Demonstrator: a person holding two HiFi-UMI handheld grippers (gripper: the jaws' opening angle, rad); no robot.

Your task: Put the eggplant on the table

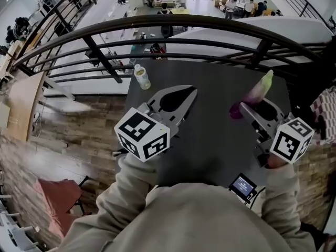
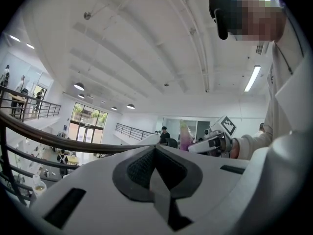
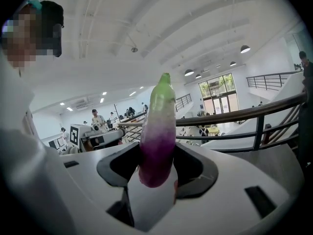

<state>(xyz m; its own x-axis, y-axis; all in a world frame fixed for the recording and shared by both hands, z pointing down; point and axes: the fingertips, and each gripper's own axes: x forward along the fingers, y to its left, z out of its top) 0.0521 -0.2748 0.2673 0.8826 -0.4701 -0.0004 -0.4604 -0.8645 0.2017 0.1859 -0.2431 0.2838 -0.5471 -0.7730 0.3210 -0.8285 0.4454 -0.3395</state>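
The eggplant (image 1: pixel 257 92), purple at its lower end and pale green at its tip, stands tilted above the far right part of the dark table (image 1: pixel 210 151). My right gripper (image 1: pixel 247 106) is shut on its purple end. In the right gripper view the eggplant (image 3: pixel 159 136) rises upright between the jaws of the right gripper (image 3: pixel 156 153). My left gripper (image 1: pixel 192 91) hovers over the table's middle, shut and holding nothing. Its tips meet in the left gripper view (image 2: pixel 155 148), where the eggplant (image 2: pixel 185 135) shows far off.
A small plastic bottle (image 1: pixel 142 77) stands at the table's far left corner. A small device with a lit screen (image 1: pixel 242 185) sits at the near edge. A dark railing (image 1: pixel 173 22) curves behind the table, with a lower floor beyond. A checkered cloth (image 1: pixel 325 114) lies at right.
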